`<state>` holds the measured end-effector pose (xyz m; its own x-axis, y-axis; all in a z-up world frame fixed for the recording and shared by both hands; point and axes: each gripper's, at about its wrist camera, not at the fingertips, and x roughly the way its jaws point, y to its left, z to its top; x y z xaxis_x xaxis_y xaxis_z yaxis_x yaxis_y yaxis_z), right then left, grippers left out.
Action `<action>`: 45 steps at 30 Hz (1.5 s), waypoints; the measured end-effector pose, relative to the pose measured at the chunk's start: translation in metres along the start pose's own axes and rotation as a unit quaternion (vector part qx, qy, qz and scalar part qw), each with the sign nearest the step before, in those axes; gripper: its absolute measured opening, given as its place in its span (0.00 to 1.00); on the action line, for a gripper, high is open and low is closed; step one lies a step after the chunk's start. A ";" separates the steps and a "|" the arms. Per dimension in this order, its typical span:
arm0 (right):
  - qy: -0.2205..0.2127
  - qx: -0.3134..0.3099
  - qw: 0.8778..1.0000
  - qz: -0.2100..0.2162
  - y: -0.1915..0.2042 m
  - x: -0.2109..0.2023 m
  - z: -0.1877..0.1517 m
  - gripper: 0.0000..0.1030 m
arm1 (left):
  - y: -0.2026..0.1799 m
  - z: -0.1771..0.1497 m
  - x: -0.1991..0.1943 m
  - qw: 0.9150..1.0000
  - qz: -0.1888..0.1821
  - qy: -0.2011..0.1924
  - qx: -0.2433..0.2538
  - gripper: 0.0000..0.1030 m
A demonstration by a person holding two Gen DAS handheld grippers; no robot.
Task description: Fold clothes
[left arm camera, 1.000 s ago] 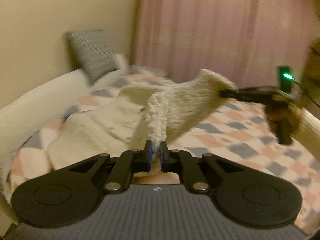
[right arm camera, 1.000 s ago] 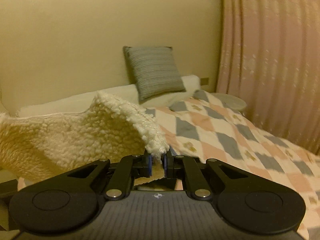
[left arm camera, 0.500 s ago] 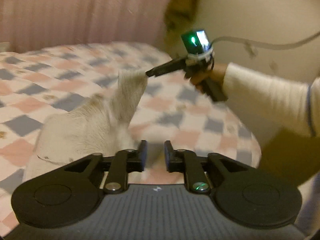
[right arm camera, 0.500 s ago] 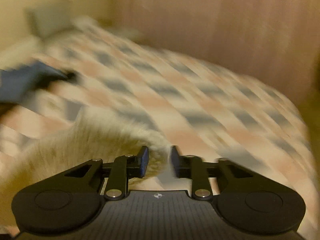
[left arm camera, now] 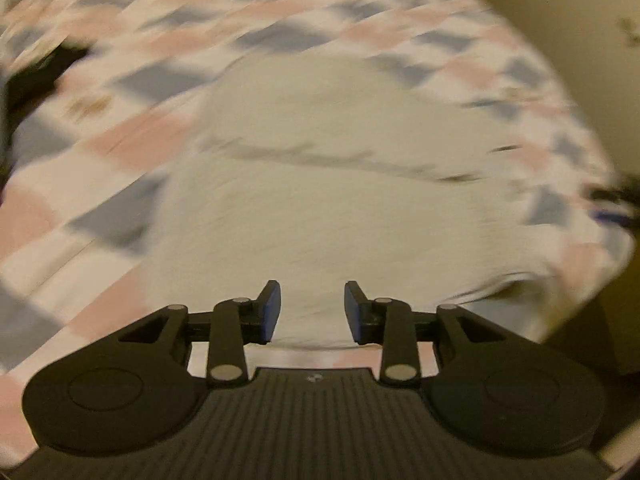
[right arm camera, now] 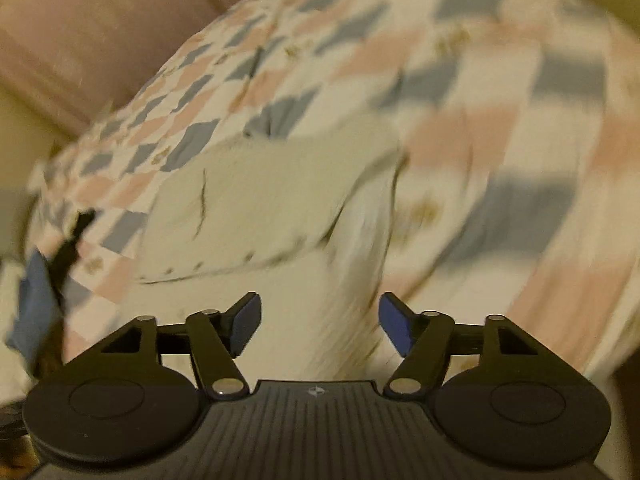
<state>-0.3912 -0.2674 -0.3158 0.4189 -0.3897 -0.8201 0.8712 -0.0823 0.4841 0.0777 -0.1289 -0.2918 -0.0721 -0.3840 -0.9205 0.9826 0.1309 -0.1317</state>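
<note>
Fleece garment (left arm camera: 320, 208) on bedspread (left arm camera: 132, 136), grippers open

Both the left gripper (left arm camera: 312, 312) and the right gripper (right arm camera: 320, 328) are matte black, with a ribbed grey body bearing a small pale emblem. Round discs flank each body. Silver pivot screws pin the linkage arms, and the jaws carry blue pads (left arm camera: 272, 312).

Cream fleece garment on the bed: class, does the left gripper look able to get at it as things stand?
Probably yes. The left gripper is open just above the cream fleece garment, with nothing between them.
</note>
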 end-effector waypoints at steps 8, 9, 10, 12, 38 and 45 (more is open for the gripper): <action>-0.017 0.370 0.925 0.087 -0.041 0.050 -0.120 0.71 | 0.124 0.003 0.077 0.992 0.018 0.057 -0.108 0.42; -0.029 0.402 0.910 0.094 -0.046 0.054 -0.129 0.71 | 0.132 0.004 0.083 0.990 0.009 0.056 -0.126 0.44; -0.040 0.421 0.901 0.101 -0.048 0.058 -0.134 0.71 | 0.140 0.003 0.087 0.988 0.005 0.049 -0.144 0.48; -0.060 0.425 0.898 0.099 -0.051 0.063 -0.138 0.70 | 0.152 0.004 0.094 0.985 0.004 0.036 -0.169 0.56; -0.171 0.097 0.970 0.146 0.093 0.006 0.092 0.10 | 0.079 0.061 -0.020 0.986 -0.099 -0.112 -0.078 0.10; -0.133 -0.108 0.955 0.241 0.195 -0.035 0.225 0.10 | -0.028 0.065 -0.141 0.959 -0.077 -0.253 -0.103 0.10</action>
<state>-0.2939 -0.4760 -0.1238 0.7306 -0.5556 -0.3969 0.6373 0.3463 0.6884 0.0714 -0.1376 -0.1342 -0.0706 -0.8012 -0.5943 0.9084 0.1945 -0.3702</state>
